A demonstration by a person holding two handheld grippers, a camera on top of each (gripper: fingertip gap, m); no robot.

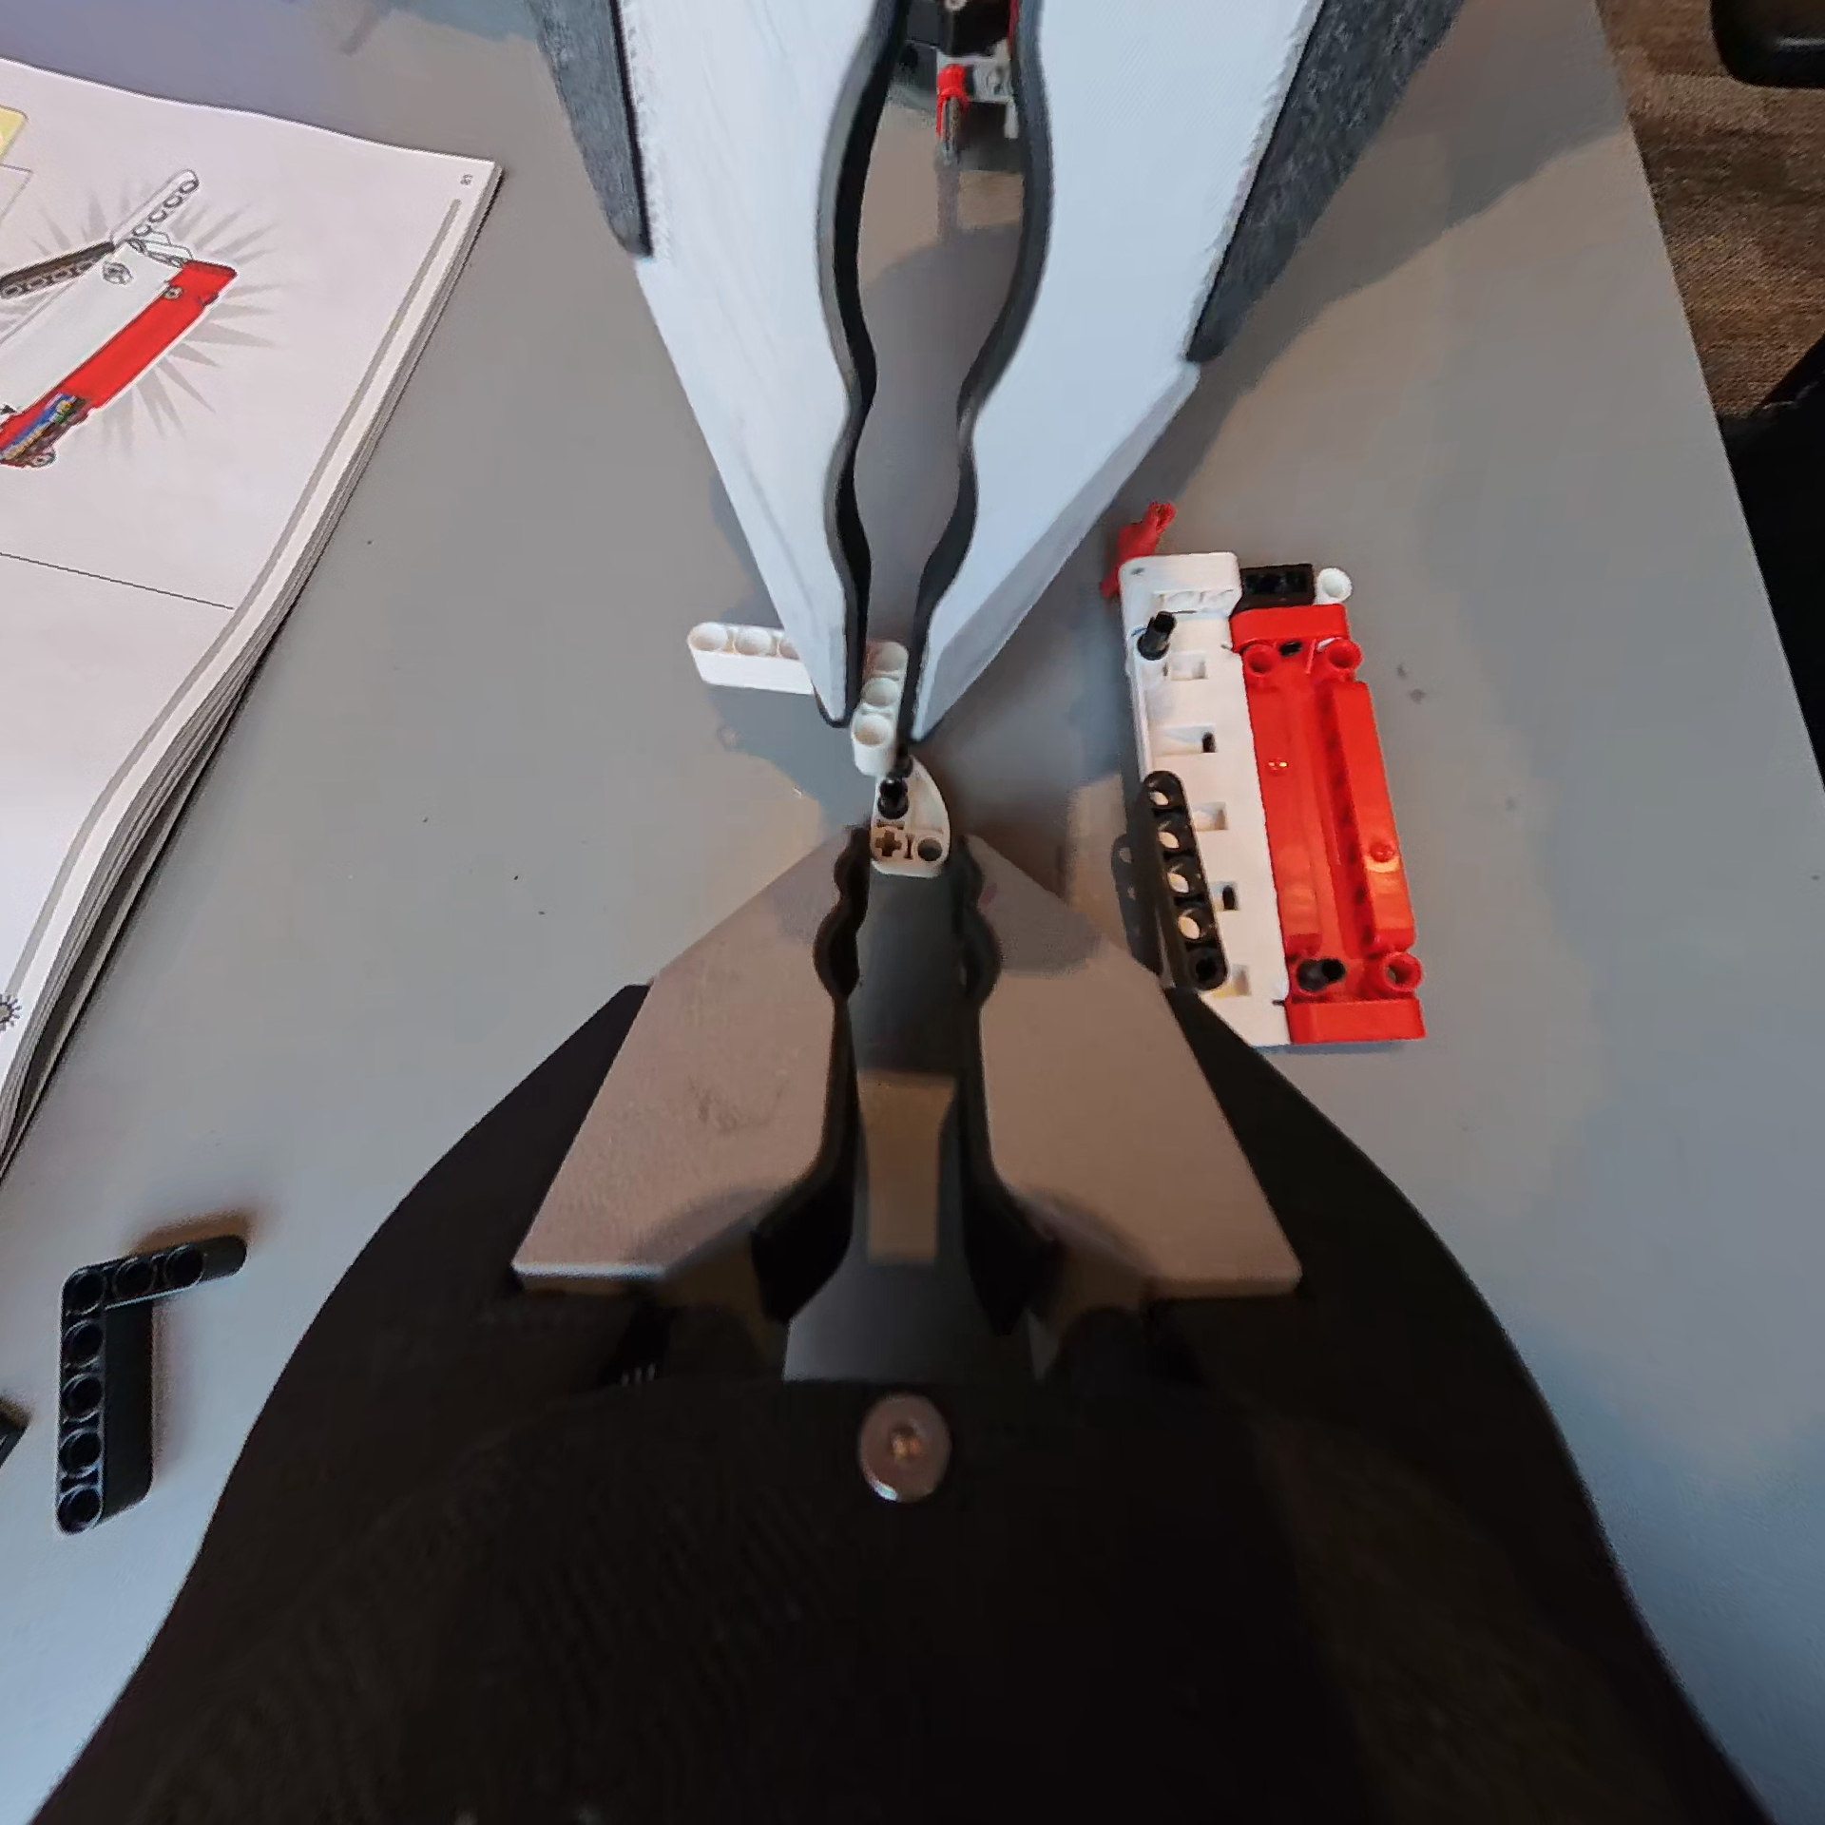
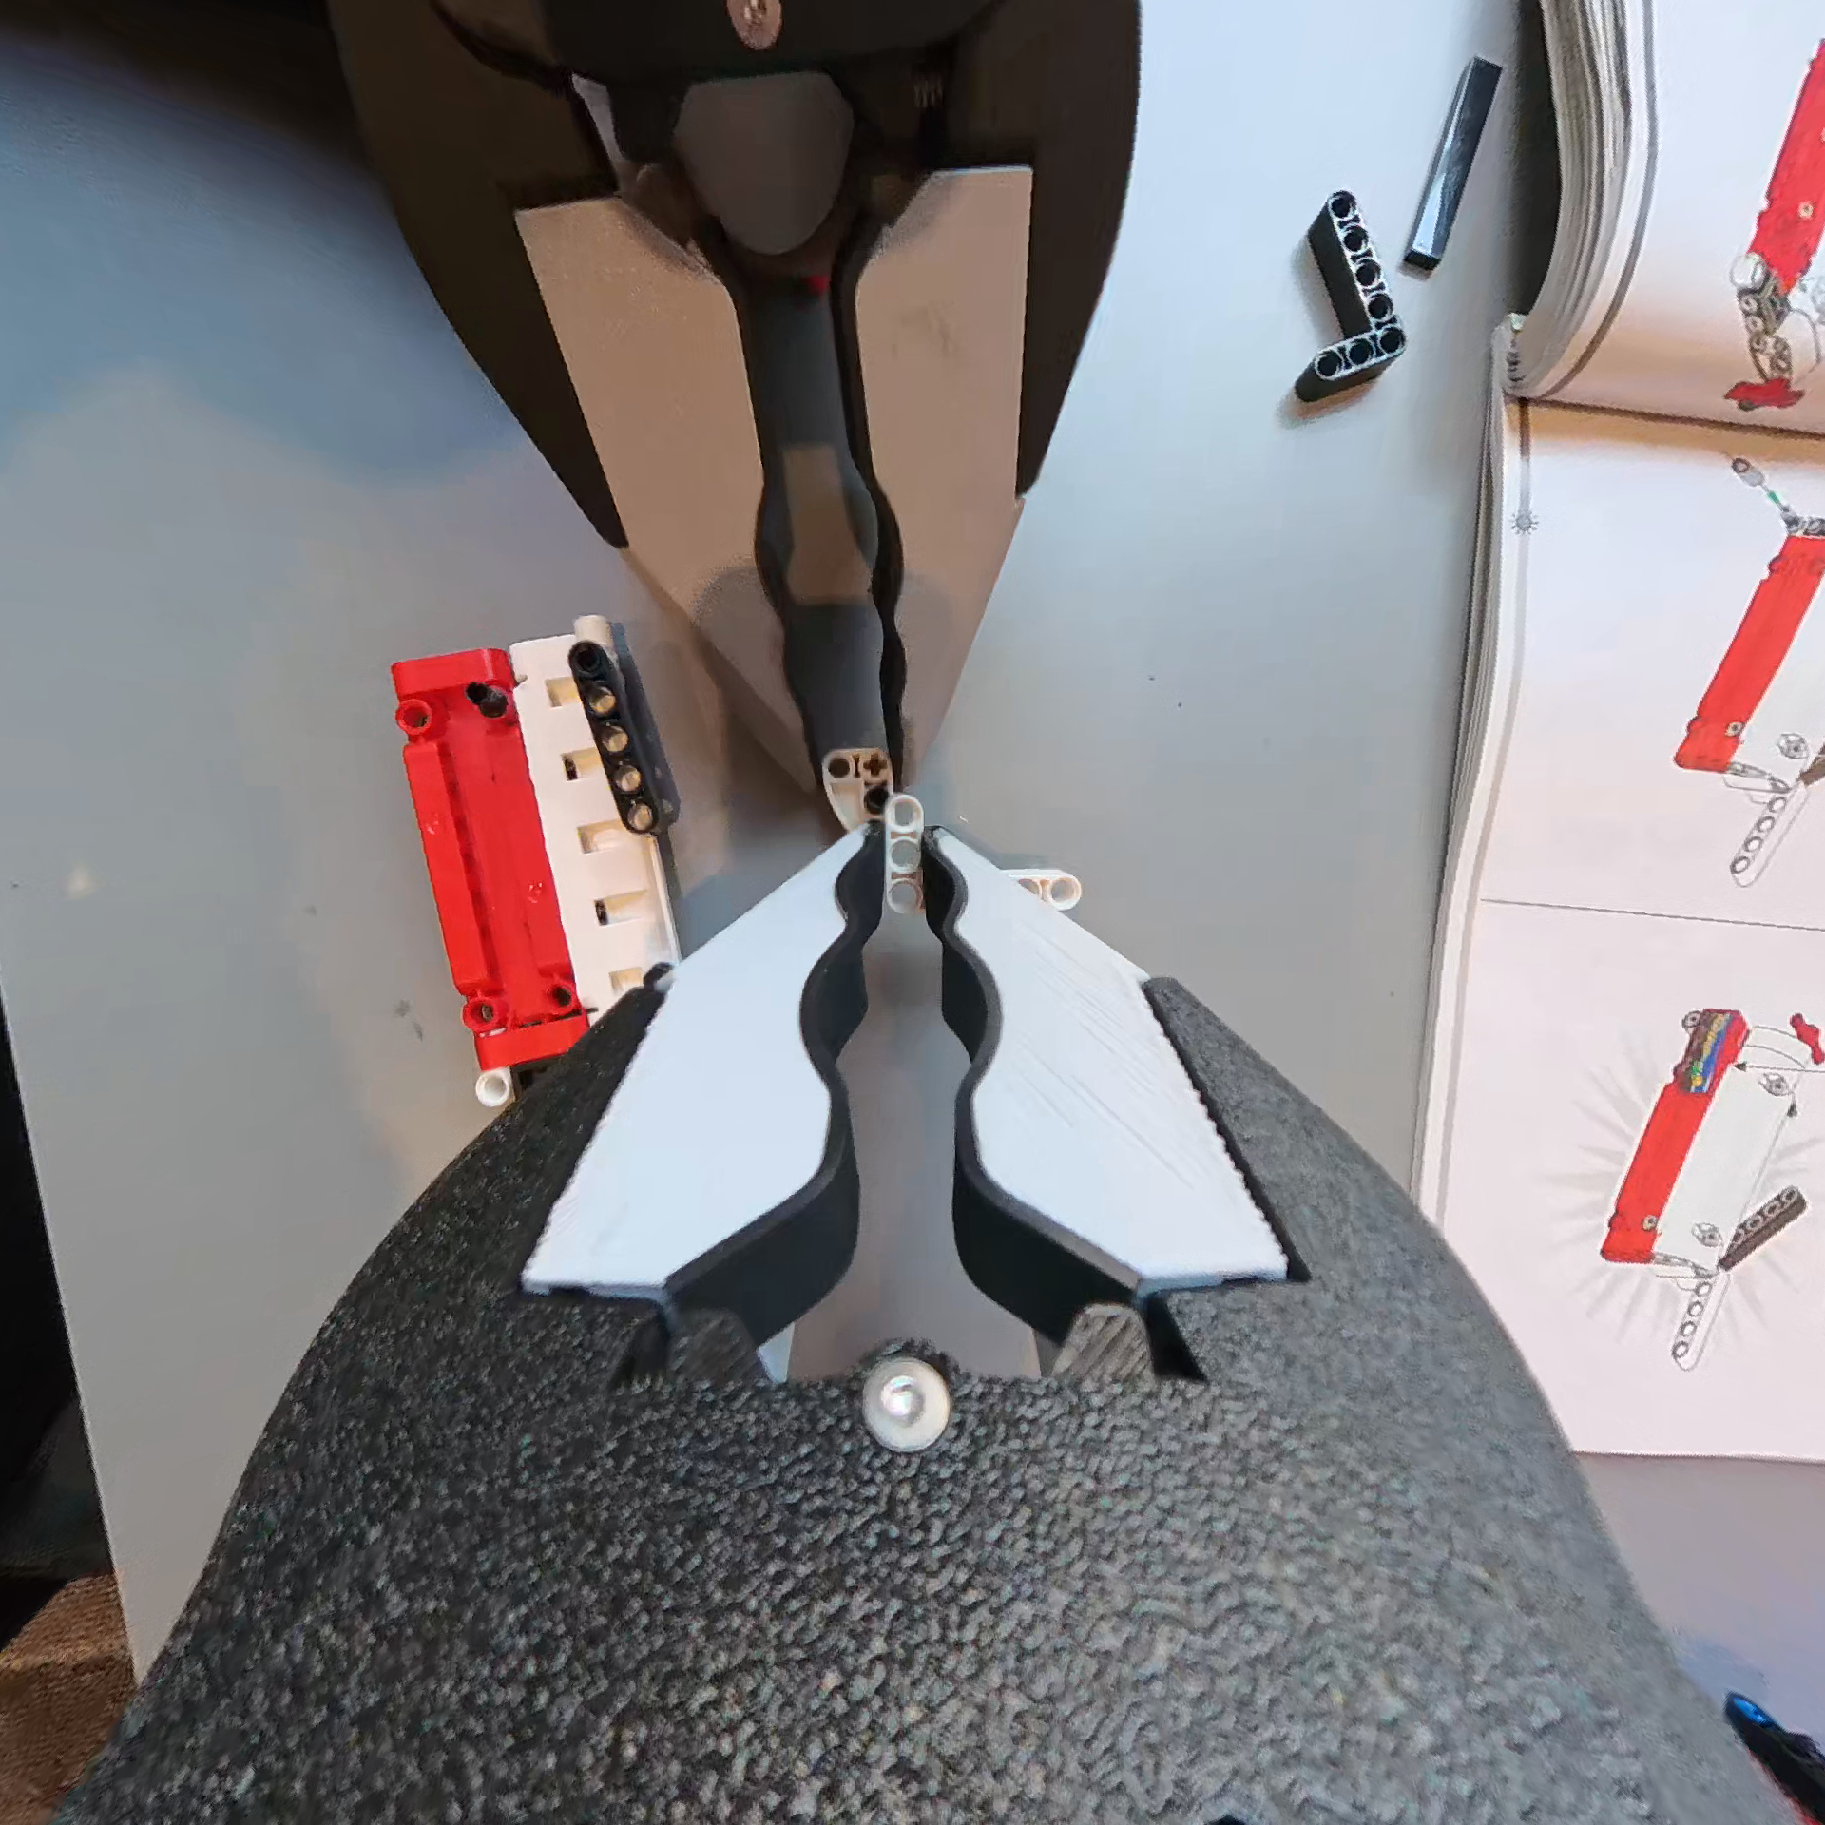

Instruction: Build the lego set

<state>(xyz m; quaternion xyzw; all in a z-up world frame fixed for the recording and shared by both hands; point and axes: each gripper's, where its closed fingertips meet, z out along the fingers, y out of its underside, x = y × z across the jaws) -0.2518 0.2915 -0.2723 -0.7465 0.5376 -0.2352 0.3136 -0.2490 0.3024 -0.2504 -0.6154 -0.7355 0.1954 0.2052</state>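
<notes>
Item: small white quarter-round plastic connector with black pin [image 1: 907,828], clamped in the grey-fingered left gripper [image 1: 904,857]. Pin points to 12 o'clock.
Mating part: white angled plastic liftarm beam [image 1: 877,703], pinched by the white-fingered right gripper [image 1: 879,716]; long axis 12–6, end hole just beside the pin.
Judgement: push axially, grippers equally near.

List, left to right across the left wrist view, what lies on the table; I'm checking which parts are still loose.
Black L-beam → booklet → white beam → small white connector held in the left gripper → red-and-white assembly.
</notes>
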